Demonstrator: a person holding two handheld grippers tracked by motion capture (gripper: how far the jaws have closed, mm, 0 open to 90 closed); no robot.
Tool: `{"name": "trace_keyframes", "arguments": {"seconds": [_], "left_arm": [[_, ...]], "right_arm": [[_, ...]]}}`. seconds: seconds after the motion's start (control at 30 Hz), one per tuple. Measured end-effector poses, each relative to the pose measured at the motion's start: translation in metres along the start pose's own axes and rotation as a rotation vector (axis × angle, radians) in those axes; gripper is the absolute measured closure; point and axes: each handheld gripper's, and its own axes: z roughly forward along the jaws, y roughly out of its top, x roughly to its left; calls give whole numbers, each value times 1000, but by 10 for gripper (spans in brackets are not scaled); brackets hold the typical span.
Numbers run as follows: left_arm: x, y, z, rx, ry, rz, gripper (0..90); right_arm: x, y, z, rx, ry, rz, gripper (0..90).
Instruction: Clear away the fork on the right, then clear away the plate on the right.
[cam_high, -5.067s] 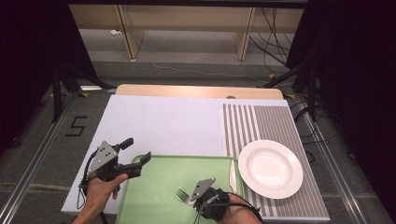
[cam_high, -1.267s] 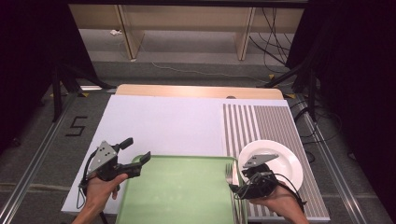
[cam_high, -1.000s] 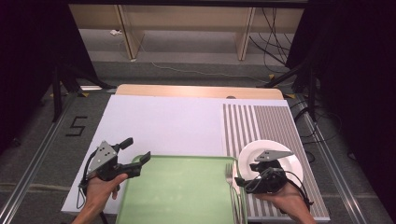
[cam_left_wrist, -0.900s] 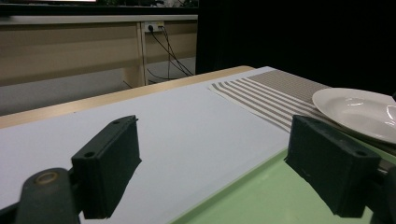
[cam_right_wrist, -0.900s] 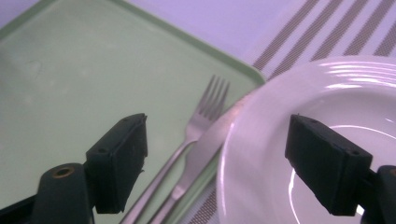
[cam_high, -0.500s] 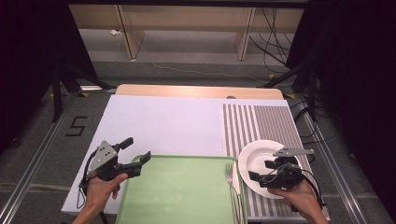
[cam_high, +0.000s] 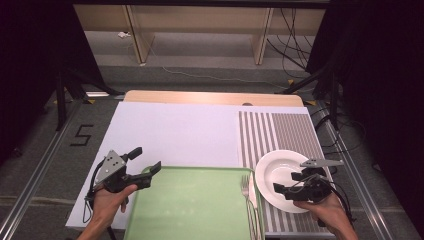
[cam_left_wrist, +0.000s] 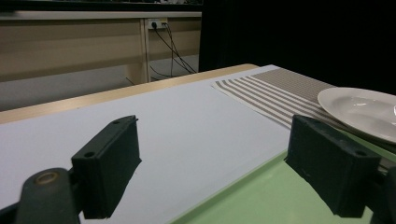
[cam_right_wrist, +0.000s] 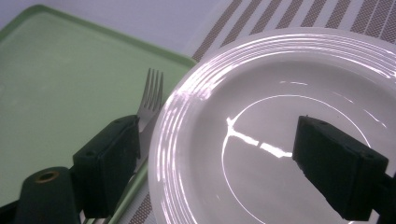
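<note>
At the left of the table, a person's left hand holds the left gripper (cam_high: 145, 167) level at the far left corner of a green tray (cam_high: 195, 205), its jaws spread wide and holding nothing: seen from the left gripper view, one jaw hangs over the white table cover (cam_left_wrist: 187, 121) and the other over the tray's surface, so the tray's rim runs between them without either pad pressing on it. That stance looks like a way of bracing or readying the tray, though no grip is made. The tray itself is bare across its middle. Along its right edge lies a fork (cam_high: 246, 192), tines pointing away from the person, resting in the narrow gap between the tray and a white plate (cam_high: 277, 172); whether it sits on the tray's rim or just beside it is hard to tell. In the right gripper view the fork's tines show just beside the plate's rim. The plate sits on a striped placemat (cam_high: 277, 132) at the table's right side, so fork beside plate reads as a place setting being laid. Above the plate's near right part hovers the right gripper (cam_high: 287, 187), held in the person's right hand; its jaws have just been opening and now stand wide apart with nothing between them, which suggests the fork has been set down there.
</note>
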Motion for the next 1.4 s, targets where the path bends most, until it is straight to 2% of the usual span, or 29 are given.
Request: {"name": "trace_keyframes", "arguments": {"seconds": [0.07, 0.17, 0.3, 0.37, 0.47, 0.53, 0.57, 0.6, 0.63, 0.67, 0.7, 0.77, 0.8, 0.83, 0.87, 0.9, 0.93, 0.97, 1.0, 1.03, 1.07, 1.1, 1.13, 1.2, 1.23, 1.3, 1.37, 1.4], "left_arm": [[0, 0, 1, -4, -2, -5, 166], [0, 0, 1, -7, -4, -5, 166], [0, 0, 0, -1, -3, -3, 166], [0, 0, 0, -2, -3, -4, 166], [0, 0, -1, -2, -4, -2, 166], [0, 0, 0, -3, -5, -3, 166], [0, 0, 0, -3, -6, -3, 166], [0, 0, 0, -2, -6, -3, 166], [0, 0, 0, -3, -6, -3, 166], [0, 0, 0, -4, -5, -4, 166], [0, 0, 0, -3, -4, -4, 166], [0, 0, 0, -1, -2, -4, 166], [0, 0, 0, -1, 0, -3, 166], [0, 0, 0, -2, 0, -2, 166], [0, 0, 0, -2, -1, 0, 166], [0, 0, 0, -3, -3, 2, 166], [-1, 0, 0, -2, -4, 5, 166], [-1, 0, -1, -1, -5, 5, 166], [-1, 0, -1, 0, -7, 8, 166], [-1, 0, -1, -2, -9, 10, 166], [-2, 1, -1, -6, -11, 8, 166], [-2, 1, -1, -8, -16, 13, 166], [-3, 1, -2, -7, -18, 14, 166], [-3, 1, -2, -4, -19, 14, 166], [-3, 1, -2, -4, -19, 12, 166], [-3, 1, -2, -9, -18, 13, 166], [-3, 1, -2, -10, -17, 13, 166], [-3, 1, -2, -8, -17, 14, 166]], "right_arm": [[-5, 0, 0, -16, -3, -19, 163], [-9, -2, -2, -9, -13, 15, 164], [-15, -3, -3, -32, -22, 10, 164], [-16, -4, -5, -15, -35, 52, 164], [-23, -5, -5, -34, -52, 39, 164], [-23, -7, -6, -19, -74, 100, 164], [-25, -7, -8, -12, -66, 107, 164], [-28, -8, -8, -25, -78, 89, 164], [-27, -9, -9, -29, -77, 126, 164], [-31, -10, -9, -34, -82, 103, 164], [-34, -10, -10, -32, -85, 101, 164], [-33, -11, -12, -25, -91, 156, 164], [-36, -12, -12, -27, -89, 136, 164], [-37, -12, -11, -37, -115, 133, 164], [-38, -12, -13, -12, -117, 141, 164], [-38, -13, -12, -19, -125, 161, 163], [-40, -14, -13, -36, -111, 157, 164], [-40, -14, -14, -24, -104, 173, 163], [-43, -15, -14, -42, -118, 153, 164], [-45, -15, -15, -45, -114, 154, 164], [-46, -16, -15, -50, -132, 159, 164], [-45, -16, -18, -31, -125, 186, 164], [-48, -17, -17, -50, -142, 172, 164], [-50, -20, -19, -55, -147, 199, 164], [-53, -21, -20, -66, -146, 183, 164], [-56, -22, -23, -61, -140, 204, 164], [-59, -24, -25, -65, -151, 225, 164], [-61, -26, -23, -89, -179, 210, 164]]}}
